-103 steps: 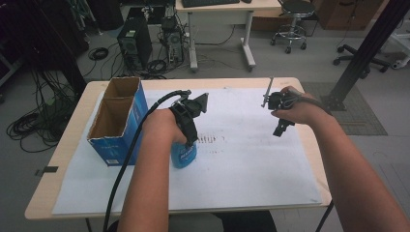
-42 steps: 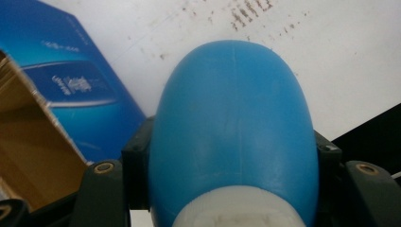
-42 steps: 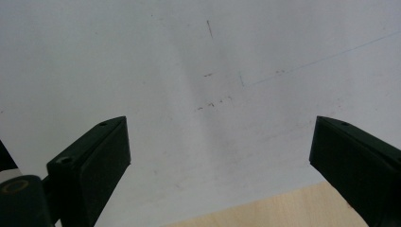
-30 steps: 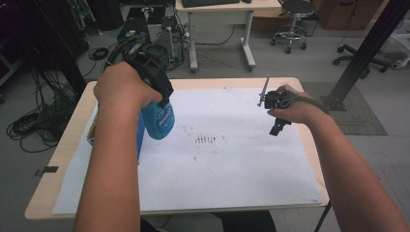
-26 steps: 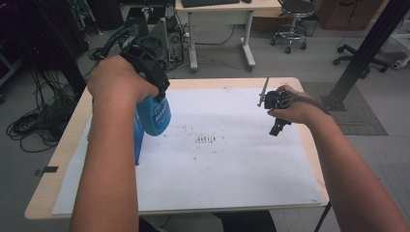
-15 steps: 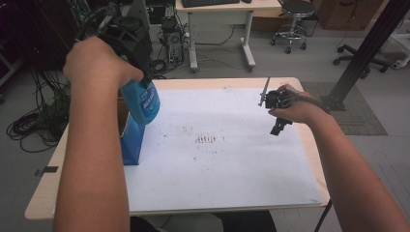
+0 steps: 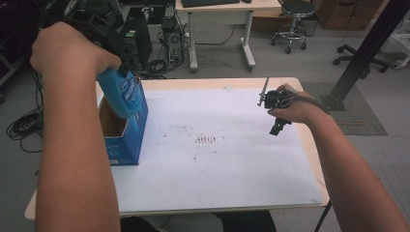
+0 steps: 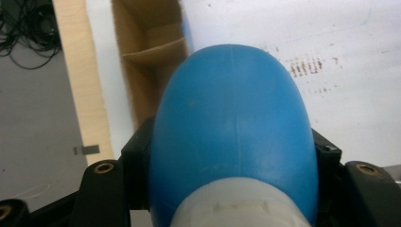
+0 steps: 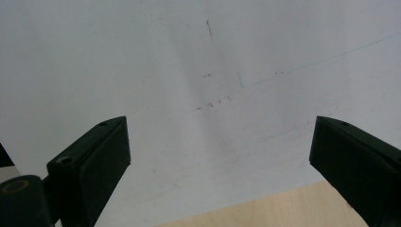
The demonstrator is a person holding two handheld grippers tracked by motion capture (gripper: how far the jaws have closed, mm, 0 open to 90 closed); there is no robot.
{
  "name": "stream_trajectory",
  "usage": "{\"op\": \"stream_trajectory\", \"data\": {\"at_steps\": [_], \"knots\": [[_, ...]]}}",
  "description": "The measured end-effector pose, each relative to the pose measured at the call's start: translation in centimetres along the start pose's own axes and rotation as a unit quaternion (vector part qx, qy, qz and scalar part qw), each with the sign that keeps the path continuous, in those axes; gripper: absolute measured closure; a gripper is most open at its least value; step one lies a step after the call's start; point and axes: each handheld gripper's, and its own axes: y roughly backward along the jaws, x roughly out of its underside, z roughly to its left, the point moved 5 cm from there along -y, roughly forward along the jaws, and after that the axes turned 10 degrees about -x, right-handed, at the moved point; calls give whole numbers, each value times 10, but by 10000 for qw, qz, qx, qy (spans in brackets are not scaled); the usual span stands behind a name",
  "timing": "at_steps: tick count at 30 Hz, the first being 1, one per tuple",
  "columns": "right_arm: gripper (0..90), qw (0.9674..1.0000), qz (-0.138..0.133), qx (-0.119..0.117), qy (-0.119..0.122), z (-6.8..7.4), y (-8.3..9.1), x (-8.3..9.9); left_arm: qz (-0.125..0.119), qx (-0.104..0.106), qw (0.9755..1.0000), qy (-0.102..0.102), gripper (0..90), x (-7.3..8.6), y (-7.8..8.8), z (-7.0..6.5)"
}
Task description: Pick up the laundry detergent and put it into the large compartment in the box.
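Your left gripper, raised at ten o'clock over the table, has its jaws clamped on either side of a blue bottle, cap end toward your hand and rounded base pointing down. The left gripper view looks along the bottle's body at the open, divided cardboard inside of the blue box, which stands at nine o'clock on the white sheet; the bottle hangs above the box's open top, not yet in a compartment. At the sheet's centre lies a patch of small brown marks. At two o'clock, your right gripper sits low over the sheet near the table's far right edge. In the right gripper view its jaws stand wide apart with nothing between them, over bare white paper and a strip of wooden table edge.
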Motion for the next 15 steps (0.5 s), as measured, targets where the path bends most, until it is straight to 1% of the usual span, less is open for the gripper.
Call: {"op": "stream_trajectory", "data": {"at_steps": [2,5,6,8,14,15], "knots": [[60,10000,21,19,1,0,-1,-1,52,-58,10000,31,381,0,-2,4],[60,10000,34,19,33,0,-3,-4,113,-88,9998,98,380,1,-6,12],[60,10000,34,19,33,0,-3,-4,113,-88,9998,98,381,1,-6,12],[60,10000,61,19,46,2,-5,-7,135,-87,9997,191,381,1,-8,19],[60,9999,123,23,81,2,-7,-11,203,-193,9991,327,381,1,-17,32],[60,9999,102,20,79,2,-7,-11,203,-193,9991,327,381,1,-17,32]]}}
